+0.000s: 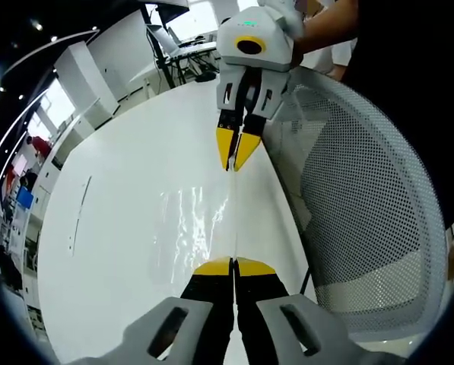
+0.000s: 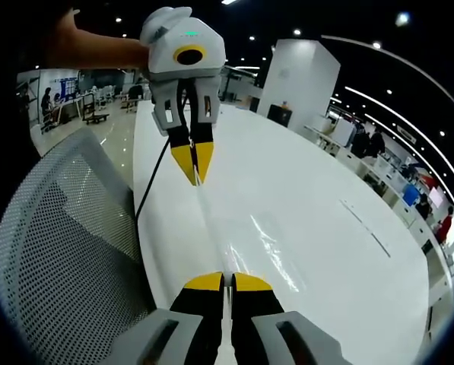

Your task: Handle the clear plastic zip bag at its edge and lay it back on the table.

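Zip bag (image 1: 200,220) hangs stretched between both tools over the table (image 1: 120,198) near the mesh chair (image 1: 363,228); the left hand-held gripper (image 1: 233,266) is clamped on its edge. From the right gripper view, the right hand-held gripper (image 2: 227,280) pinches the opposite end, probably keeping it taut for laying flat.

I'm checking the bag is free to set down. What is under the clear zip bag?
Under the zip bag, stretched edge-up between the left gripper and the right gripper, only the bare white table shows through the plastic. Whether its lower edge touches the table cannot be told.
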`<state>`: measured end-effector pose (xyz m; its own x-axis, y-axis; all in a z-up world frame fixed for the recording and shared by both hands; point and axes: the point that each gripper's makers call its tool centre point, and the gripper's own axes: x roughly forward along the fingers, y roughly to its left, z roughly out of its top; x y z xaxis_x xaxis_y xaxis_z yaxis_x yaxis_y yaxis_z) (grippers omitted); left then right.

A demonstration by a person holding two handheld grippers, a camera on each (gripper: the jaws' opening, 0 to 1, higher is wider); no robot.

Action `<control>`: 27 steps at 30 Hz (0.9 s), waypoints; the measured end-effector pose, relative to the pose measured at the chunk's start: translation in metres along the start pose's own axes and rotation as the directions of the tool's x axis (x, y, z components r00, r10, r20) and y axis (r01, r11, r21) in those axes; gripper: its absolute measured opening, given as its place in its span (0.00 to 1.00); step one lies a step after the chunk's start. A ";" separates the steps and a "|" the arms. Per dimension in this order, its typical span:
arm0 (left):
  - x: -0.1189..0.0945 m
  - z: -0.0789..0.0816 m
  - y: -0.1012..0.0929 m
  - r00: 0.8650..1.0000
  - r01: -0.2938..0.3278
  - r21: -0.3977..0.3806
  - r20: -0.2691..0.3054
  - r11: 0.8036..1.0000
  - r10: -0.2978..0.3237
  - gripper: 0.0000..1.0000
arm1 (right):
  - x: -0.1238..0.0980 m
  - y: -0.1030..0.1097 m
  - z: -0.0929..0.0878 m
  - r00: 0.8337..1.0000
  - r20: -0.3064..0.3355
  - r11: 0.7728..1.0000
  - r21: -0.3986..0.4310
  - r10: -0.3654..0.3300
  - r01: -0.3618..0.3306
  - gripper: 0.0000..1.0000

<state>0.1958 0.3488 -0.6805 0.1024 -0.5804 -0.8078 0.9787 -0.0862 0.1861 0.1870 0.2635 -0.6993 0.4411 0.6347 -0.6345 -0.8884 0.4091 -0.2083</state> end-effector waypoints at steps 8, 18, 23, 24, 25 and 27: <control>0.000 -0.002 0.000 1.000 0.002 -0.003 -0.003 1.000 -0.002 0.00 | 0.000 -0.001 -0.002 1.000 0.000 1.000 0.006 -0.004 0.004 0.00; -0.001 -0.006 0.001 1.000 0.000 -0.011 -0.007 1.000 0.000 0.00 | 0.000 -0.003 -0.005 1.000 -0.003 1.000 0.016 -0.007 0.007 0.00; -0.001 -0.008 0.001 1.000 0.002 -0.014 -0.007 1.000 -0.002 0.00 | 0.000 -0.003 -0.006 1.000 -0.005 1.000 0.019 -0.008 0.008 0.00; -0.001 -0.008 0.002 1.000 0.001 -0.015 -0.007 1.000 -0.001 0.00 | 0.000 -0.004 -0.006 1.000 -0.006 1.000 0.020 -0.008 0.008 0.00; -0.001 -0.008 0.002 1.000 0.001 -0.015 -0.007 1.000 -0.001 0.00 | 0.000 -0.004 -0.006 1.000 -0.006 1.000 0.021 -0.009 0.009 0.00; -0.001 -0.007 0.002 1.000 0.001 -0.016 -0.007 1.000 -0.001 0.00 | 0.000 -0.004 -0.007 1.000 -0.006 1.000 0.022 -0.010 0.010 0.00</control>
<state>0.1987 0.3551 -0.6836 0.1023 -0.5748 -0.8119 0.9816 -0.0742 0.1762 0.1898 0.2570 -0.7033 0.4490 0.6265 -0.6371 -0.8810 0.4294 -0.1986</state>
